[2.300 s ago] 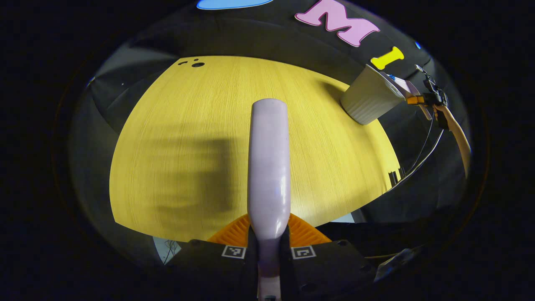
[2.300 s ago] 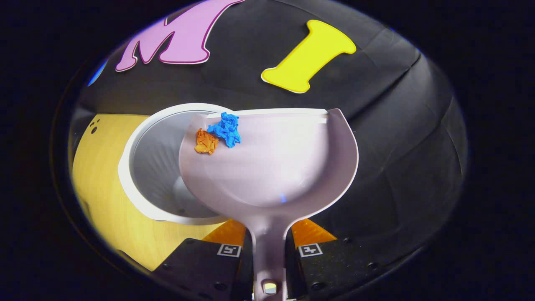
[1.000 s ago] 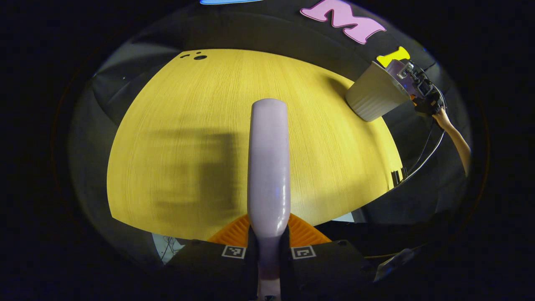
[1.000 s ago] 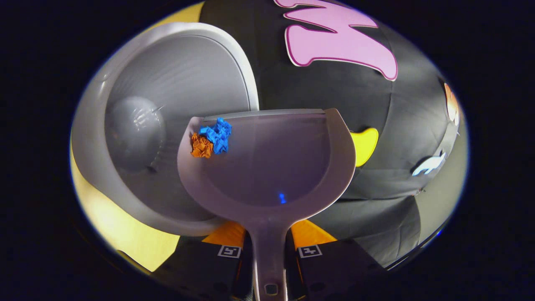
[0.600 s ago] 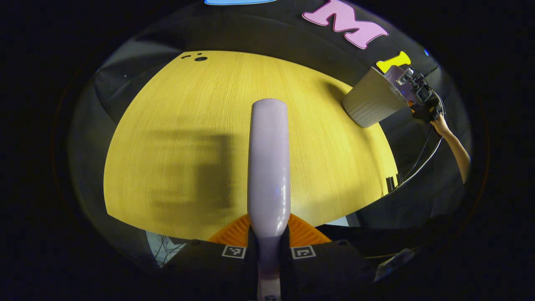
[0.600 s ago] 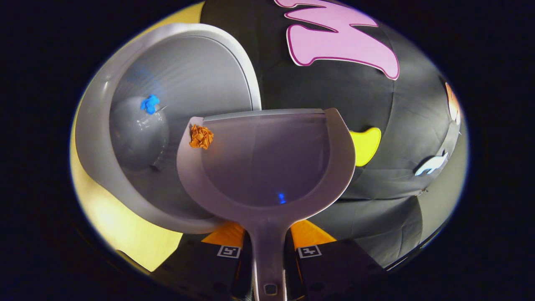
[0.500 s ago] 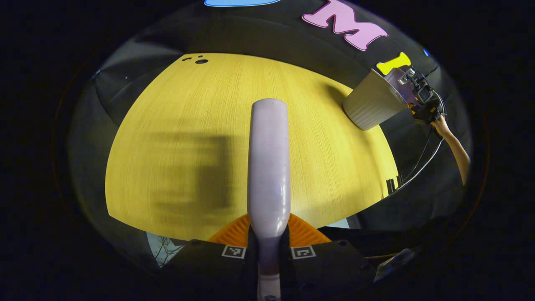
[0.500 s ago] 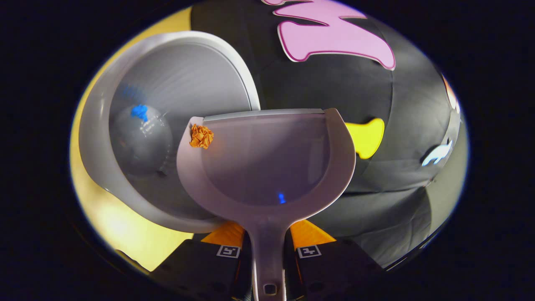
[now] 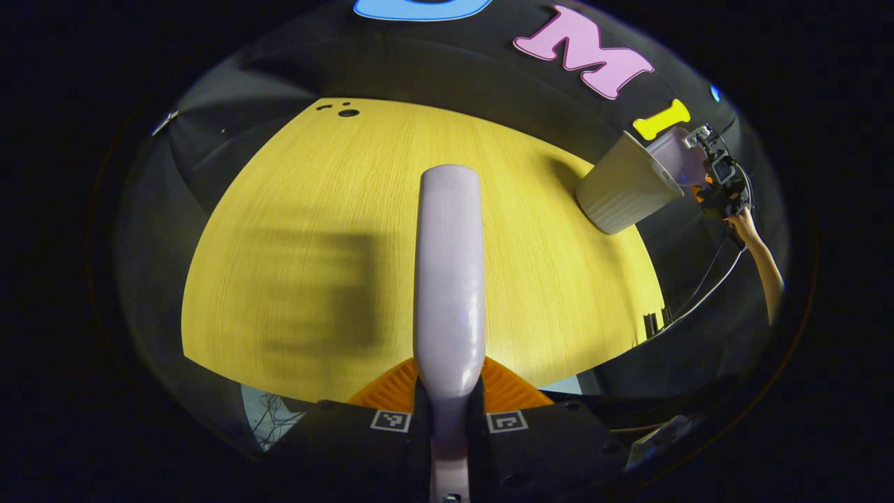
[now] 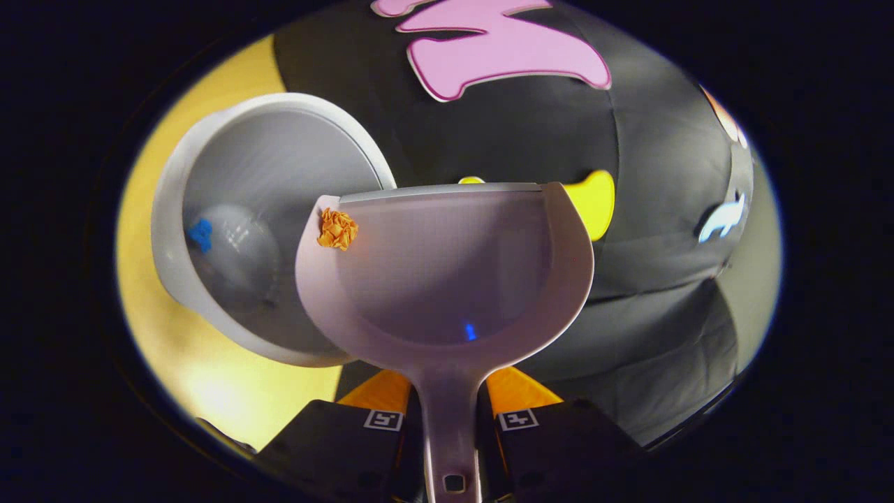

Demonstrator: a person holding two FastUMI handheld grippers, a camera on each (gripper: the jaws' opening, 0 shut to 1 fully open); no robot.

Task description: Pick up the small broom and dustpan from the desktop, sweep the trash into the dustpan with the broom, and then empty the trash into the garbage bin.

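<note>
Dustpan lip overhangs bin rim, desktop bare.

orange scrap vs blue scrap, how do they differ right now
The orange scrap sits in the dustpan, lodged at its front left corner; the blue scrap lies at the bottom of the garbage bin. Orange looks larger and sharp, blue smaller and dim, being farther from the camera. Both are crumpled wads.

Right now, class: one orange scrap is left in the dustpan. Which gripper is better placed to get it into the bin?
Right. The right gripper holds the dustpan beside the bin, orange scrap at its lip; the left gripper holds the broom far off.
</note>
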